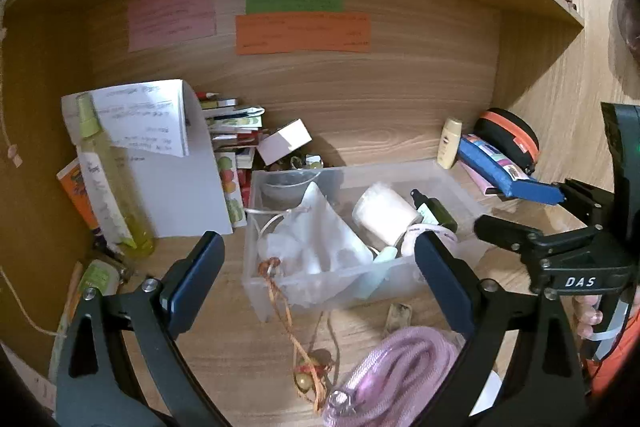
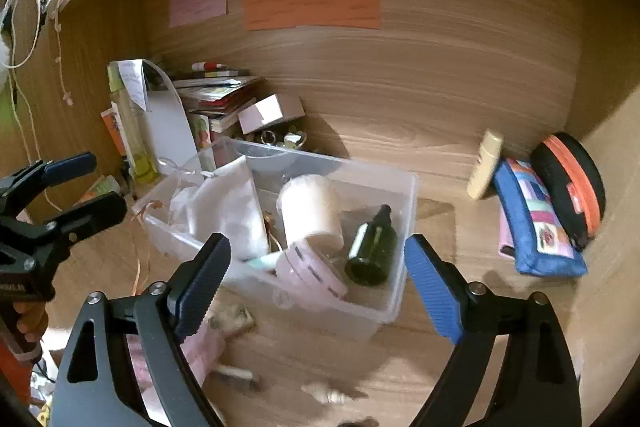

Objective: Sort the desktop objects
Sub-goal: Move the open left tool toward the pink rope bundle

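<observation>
Left of the clear bin, the tall yellow spray bottle looks slick; take its body. The left tool and right tool gape wide, empty, before the bin. Right of it the blue pouch is soft; pinch mid-body.

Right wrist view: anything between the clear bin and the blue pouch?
Only bare desk between the bin and the pouch in the right wrist view.
</observation>
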Demonstrator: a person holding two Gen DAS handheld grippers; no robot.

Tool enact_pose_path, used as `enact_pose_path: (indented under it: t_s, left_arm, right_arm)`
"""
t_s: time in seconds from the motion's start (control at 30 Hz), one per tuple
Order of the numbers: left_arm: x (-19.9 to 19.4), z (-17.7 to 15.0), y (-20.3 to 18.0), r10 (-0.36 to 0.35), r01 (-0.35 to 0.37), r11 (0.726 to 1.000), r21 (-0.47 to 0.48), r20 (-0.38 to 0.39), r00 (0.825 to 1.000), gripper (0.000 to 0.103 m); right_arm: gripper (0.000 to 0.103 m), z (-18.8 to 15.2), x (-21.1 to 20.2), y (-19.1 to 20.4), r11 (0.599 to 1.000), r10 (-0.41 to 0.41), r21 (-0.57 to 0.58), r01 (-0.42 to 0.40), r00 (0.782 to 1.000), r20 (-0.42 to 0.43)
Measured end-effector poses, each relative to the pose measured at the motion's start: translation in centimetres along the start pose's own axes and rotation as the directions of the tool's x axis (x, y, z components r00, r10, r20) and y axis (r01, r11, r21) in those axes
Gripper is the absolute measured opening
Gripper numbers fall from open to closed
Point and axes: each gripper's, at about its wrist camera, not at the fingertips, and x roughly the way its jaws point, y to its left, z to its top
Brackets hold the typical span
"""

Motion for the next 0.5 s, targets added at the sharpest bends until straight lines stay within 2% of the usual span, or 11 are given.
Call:
enact_pose_path:
  t_s: [0.17,0.43,0.5]
  left_arm:
    - [-1.6,-1.5,-0.3,0.012,-0.013,1.000,0.022,0.026,1.000,0.097]
    - [-2.3,-4.2,0.4,-0.004,0.004,1.000,-0.006,-0.042,0.999,0.097]
    - [-2.8,-5.0,0.5,0.010,-0.010,1.000,0.009,-0.051,0.999,0.097]
  right_arm:
    - [0.087,-1.1,-1.6,-0.4,1.000,-0.025,0.018,0.025,1.000,-0.003]
    - [0.088,-3.6,-4.4,-1.3,0.997,-0.075,0.032,0.075,0.997,-0.003]
    - [0.094,-4.3,-4.8,-1.6,0.996,-0.085,0.035,0.086,0.996,-0.010]
